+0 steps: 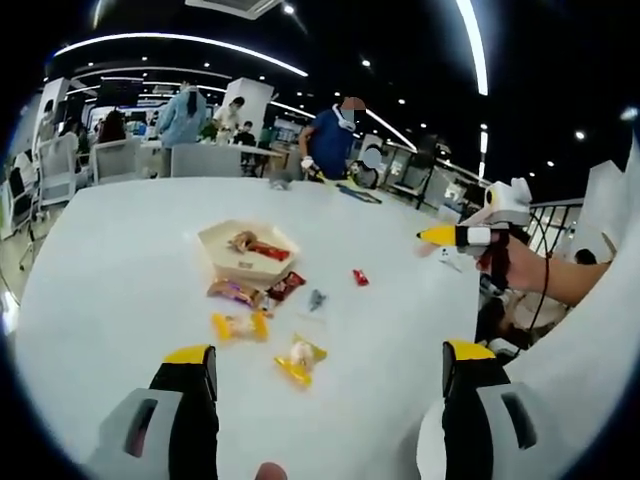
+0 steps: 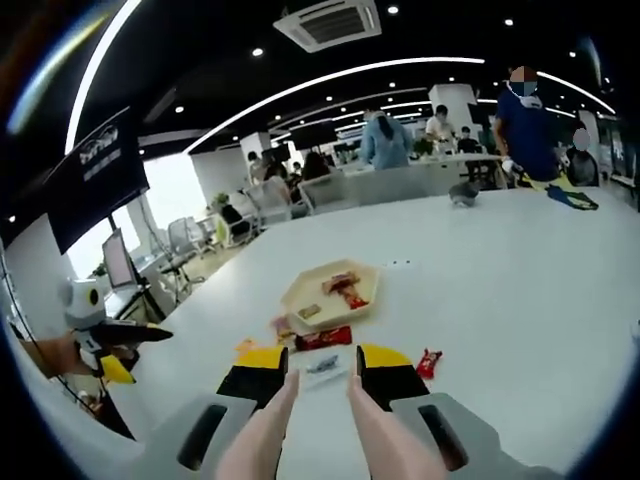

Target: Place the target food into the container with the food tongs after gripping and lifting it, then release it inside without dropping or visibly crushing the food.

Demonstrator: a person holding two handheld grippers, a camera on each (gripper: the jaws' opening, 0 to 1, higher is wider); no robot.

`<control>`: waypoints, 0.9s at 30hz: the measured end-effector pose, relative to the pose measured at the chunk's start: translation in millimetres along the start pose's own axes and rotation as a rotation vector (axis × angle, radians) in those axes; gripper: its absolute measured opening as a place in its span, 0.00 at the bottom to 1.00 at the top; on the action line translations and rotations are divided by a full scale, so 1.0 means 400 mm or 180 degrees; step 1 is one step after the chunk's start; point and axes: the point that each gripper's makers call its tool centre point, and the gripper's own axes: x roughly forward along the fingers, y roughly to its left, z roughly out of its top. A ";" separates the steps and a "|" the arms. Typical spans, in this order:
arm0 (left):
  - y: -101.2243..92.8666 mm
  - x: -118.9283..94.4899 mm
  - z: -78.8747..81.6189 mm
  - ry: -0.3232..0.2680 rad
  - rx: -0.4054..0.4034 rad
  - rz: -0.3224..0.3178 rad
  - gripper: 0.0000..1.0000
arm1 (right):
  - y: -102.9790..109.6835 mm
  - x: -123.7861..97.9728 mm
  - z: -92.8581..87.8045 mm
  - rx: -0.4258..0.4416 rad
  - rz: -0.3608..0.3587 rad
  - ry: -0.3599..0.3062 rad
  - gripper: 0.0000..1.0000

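Snack packets lie scattered on a white table point(image 1: 120, 290) beside a hexagonal tray point(image 1: 228, 262), the container, which already has a couple of packets inside. Loose near it: a yellow-wrapped candy point(image 1: 239, 325), a second yellow packet point(image 1: 300, 360) closest to the left gripper point(image 1: 330, 365), a red packet point(image 1: 285, 286), a small red packet point(image 1: 360, 277) and a small grey-wrapped piece point(image 1: 317, 298).

Left gripper's jaws stand wide apart, holding nothing, above the near table edge. Right gripper point(image 2: 322, 368) has its jaws fairly close together; pale tongs point(image 2: 325, 425) run forward between them and seem gripped there, with tips apart and empty, near a clear-wrapped piece point(image 2: 322, 367). Which packet is the target I cannot tell.

Risks, as I judge them: tongs closing on slick wrapper could let the packet squirt out or slip mid-lift; too hard a squeeze could crush the contents; a low carry could catch the tray rim point(image 2: 300, 310) and nudge the tray.

Left gripper view has the other gripper point(image 1: 470, 236) held up at right in a person's hand point(image 1: 520, 265), well clear of the packets. Right gripper view has the tongs and the tray from the opposite side, plus the other gripper point(image 2: 110, 340) at far left.
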 end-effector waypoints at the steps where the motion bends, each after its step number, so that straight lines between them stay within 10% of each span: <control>1: 0.000 0.000 -0.001 0.0004 -0.0003 -0.0002 0.93 | 0.000 0.000 0.000 0.0000 0.0000 0.0002 0.26; 27: -0.056 0.061 0.003 0.0049 -0.0279 0.0400 0.94 | -0.075 0.021 -0.021 -0.0327 0.0257 0.0330 0.26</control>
